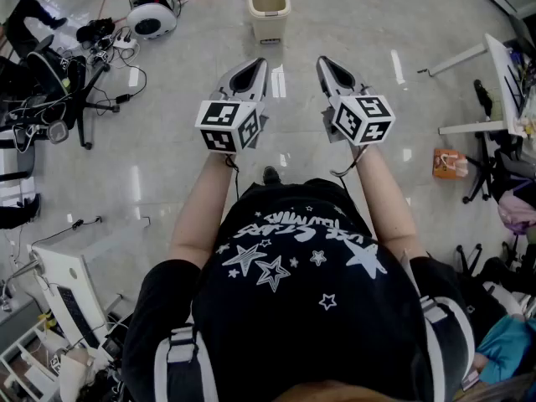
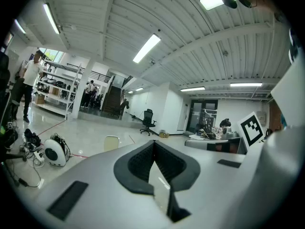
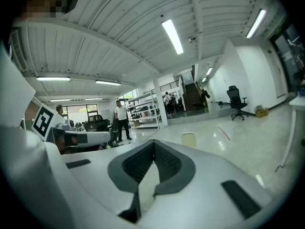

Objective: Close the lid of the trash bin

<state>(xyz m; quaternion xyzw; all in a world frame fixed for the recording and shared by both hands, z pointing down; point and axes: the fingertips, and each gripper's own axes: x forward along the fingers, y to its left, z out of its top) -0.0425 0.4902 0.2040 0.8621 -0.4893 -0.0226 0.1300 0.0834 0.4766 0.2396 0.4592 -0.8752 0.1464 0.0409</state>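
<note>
A small cream trash bin [image 1: 269, 11] stands on the shiny floor a good way ahead of me, its top open so the inside shows. It appears small and far off as the bin [image 2: 111, 142] in the left gripper view and the bin [image 3: 188, 140] in the right gripper view. My left gripper [image 1: 258, 64] and right gripper [image 1: 323, 62] are held side by side at chest height, pointing toward the bin and well short of it. Both are shut with nothing in them: the left gripper [image 2: 154, 142] and right gripper [image 3: 153, 142] each have their jaw tips together.
A round white device [image 1: 152, 19] with cables lies on the floor left of the bin. Black office chairs [image 1: 59, 78] crowd the left side. A white table frame [image 1: 486, 74], more chairs and an orange box [image 1: 450, 162] are on the right. People stand far off by shelves [image 3: 121, 118].
</note>
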